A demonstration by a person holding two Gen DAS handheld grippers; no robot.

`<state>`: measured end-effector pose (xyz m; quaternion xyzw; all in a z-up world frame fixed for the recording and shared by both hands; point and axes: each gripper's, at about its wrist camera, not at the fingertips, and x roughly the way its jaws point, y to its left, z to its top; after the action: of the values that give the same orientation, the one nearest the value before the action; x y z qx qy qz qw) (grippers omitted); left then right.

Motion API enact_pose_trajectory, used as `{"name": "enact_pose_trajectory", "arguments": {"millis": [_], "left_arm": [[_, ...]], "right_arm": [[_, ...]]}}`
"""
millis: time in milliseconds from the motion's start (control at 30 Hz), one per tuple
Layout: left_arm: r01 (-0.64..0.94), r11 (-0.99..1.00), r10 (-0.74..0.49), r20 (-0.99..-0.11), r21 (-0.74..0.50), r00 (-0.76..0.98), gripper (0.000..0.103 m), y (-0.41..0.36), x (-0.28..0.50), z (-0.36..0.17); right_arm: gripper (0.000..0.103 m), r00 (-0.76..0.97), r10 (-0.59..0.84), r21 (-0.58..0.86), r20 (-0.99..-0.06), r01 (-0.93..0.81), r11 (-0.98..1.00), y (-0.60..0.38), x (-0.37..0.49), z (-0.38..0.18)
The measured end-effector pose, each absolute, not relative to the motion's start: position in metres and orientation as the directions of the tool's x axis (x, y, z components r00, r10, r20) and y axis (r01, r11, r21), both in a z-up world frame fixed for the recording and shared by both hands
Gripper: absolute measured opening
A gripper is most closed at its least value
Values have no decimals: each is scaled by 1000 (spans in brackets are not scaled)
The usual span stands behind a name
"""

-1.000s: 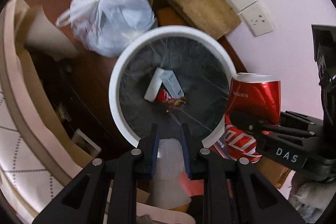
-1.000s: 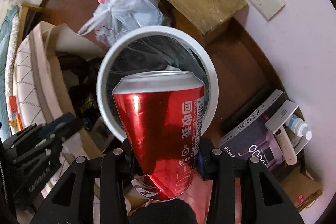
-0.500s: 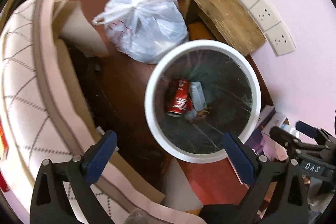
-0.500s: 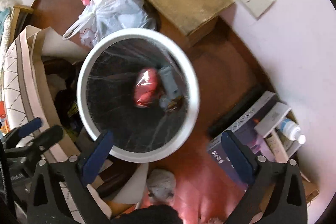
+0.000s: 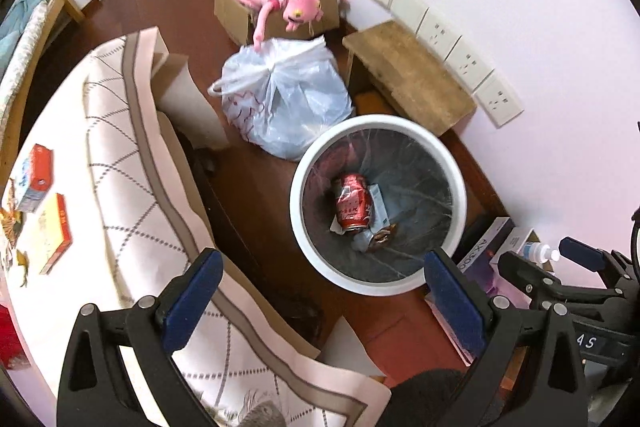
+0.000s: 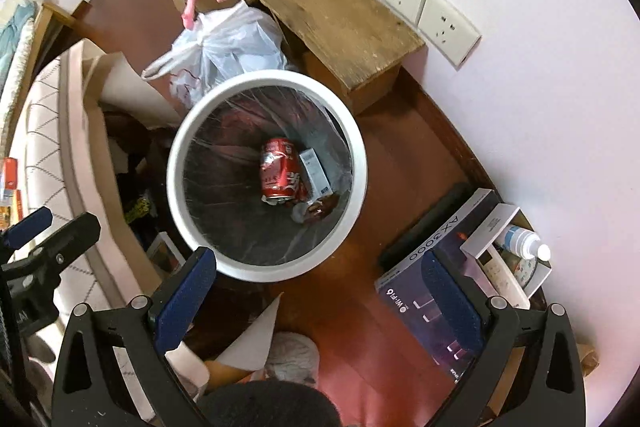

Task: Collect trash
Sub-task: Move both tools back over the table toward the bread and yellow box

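Two empty claws told the step. In the left wrist view, your left gripper (image 5: 320, 295) stood spread wide with nothing between its pads, above the white bin (image 5: 298, 187), where the red can (image 5: 352, 203) lay beside a small carton (image 5: 378, 205). In the right wrist view, your right gripper (image 6: 320, 297) was likewise released over that bin (image 6: 360, 163); the can (image 6: 280, 173) was binned. Next, I judged, you needed fresh trash, perhaps the boxes (image 5: 36, 179) on the patterned cloth (image 5: 132, 195).

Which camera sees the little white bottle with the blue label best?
The right wrist view: the bottle lies whole and unobstructed in an open box beside the purple box. In the left wrist view, only the bottle's top end peeks out behind the right gripper.
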<state>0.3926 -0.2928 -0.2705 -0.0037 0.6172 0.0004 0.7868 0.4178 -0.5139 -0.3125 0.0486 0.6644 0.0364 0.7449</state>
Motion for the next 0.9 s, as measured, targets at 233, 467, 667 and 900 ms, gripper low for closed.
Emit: {"name": "enact_pose_trajectory", "arguments": {"millis": [233, 467, 667, 900], "left_arm": [[-19, 1000, -15, -949, -22, 314, 103, -286, 368, -232], [-28, 999, -16, -920, -30, 391, 103, -273, 341, -194], [-77, 997, 12, -888, -26, 460, 103, -253, 314, -161], [-197, 979, 47, -867, -60, 497, 103, -192, 284, -147]], "right_arm": [[103, 203, 128, 131, -971, 3, 991, -509, 392, -260], [103, 280, 149, 149, -948, -21, 989, -502, 364, -212], [103, 347, 190, 190, -918, -33, 981, -492, 341, -171], [103, 377, 294, 285, -879, -80, 955, -457, 321, -133]]}}
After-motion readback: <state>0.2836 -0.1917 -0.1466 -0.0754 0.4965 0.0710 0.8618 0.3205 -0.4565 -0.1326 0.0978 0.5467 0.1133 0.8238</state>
